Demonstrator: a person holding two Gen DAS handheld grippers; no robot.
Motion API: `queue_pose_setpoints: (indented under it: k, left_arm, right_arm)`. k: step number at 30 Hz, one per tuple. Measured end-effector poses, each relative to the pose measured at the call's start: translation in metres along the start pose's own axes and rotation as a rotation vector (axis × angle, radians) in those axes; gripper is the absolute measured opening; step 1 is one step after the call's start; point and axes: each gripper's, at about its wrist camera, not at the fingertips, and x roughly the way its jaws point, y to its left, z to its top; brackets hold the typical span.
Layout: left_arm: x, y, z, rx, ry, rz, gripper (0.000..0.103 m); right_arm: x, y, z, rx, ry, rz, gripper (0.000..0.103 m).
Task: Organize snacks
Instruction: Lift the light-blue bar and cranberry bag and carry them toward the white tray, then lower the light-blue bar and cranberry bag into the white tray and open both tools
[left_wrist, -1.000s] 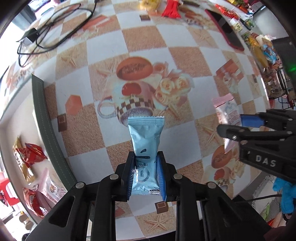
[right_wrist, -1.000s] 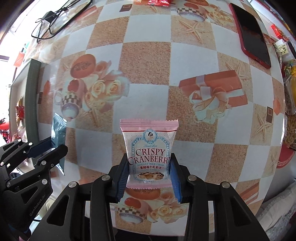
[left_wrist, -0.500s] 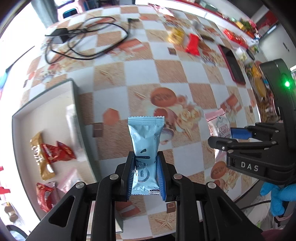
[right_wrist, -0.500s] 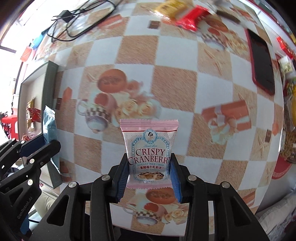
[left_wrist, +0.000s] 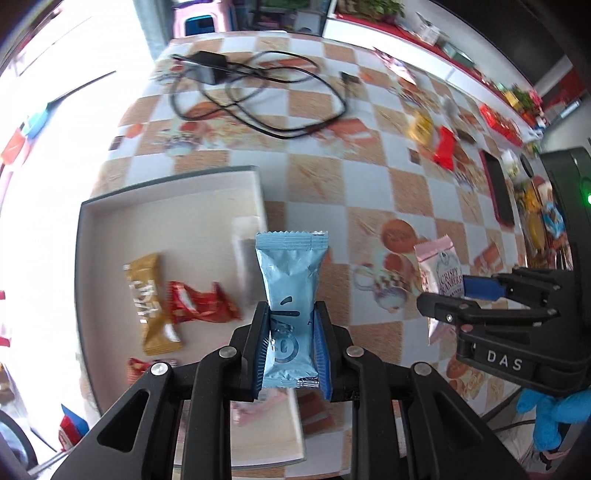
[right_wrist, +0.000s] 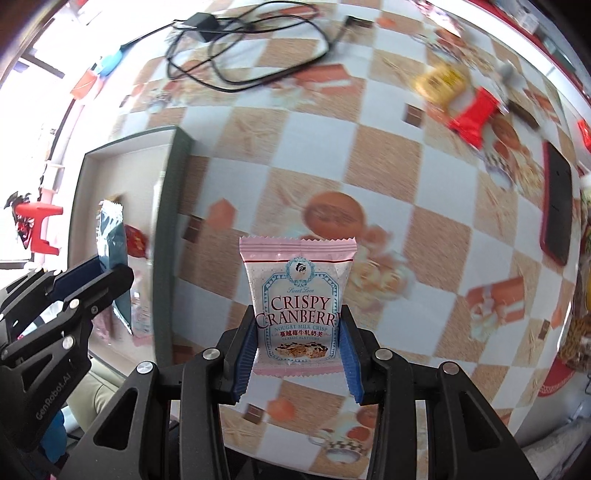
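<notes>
My left gripper is shut on a light blue snack packet, held upright over the right edge of a white tray. The tray holds a gold bar, a red wrapper and other snacks. My right gripper is shut on a pink Crispy Cranberry packet, held above the checkered tablecloth to the right of the tray. The right gripper also shows in the left wrist view, and the left gripper shows in the right wrist view.
A black charger and cable lie at the far side of the table. A yellow packet and a red packet lie at the far right, with a dark red phone near the right edge. More snacks crowd the right edge.
Both grippers have moved left and back with their packets. The white tray has come into full view under the left gripper, and the cable and far snacks now show.
</notes>
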Motion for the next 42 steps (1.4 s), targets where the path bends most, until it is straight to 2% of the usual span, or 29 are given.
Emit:
queue_pose_setpoints:
  k: [13, 21, 31, 42]
  left_arm:
    - [-0.014, 0.070, 0.005, -0.104, -0.040, 0.061, 0.025]
    - [-0.007, 0.109, -0.001, -0.189, -0.015, 0.088, 0.025]
    - [0.018, 0.122, -0.013, -0.212, 0.065, 0.131, 0.025]
    - [0.030, 0.125, -0.023, -0.221, 0.113, 0.135, 0.025]
  right_arm:
    - [0.005, 0.073, 0.029, -0.115, -0.005, 0.038, 0.042]
    - [0.011, 0.109, 0.047, -0.153, 0.002, 0.068, 0.042]
    - [0.032, 0.138, 0.060, -0.163, 0.050, 0.094, 0.043]
    - [0.056, 0.155, 0.074, -0.141, 0.127, 0.120, 0.043]
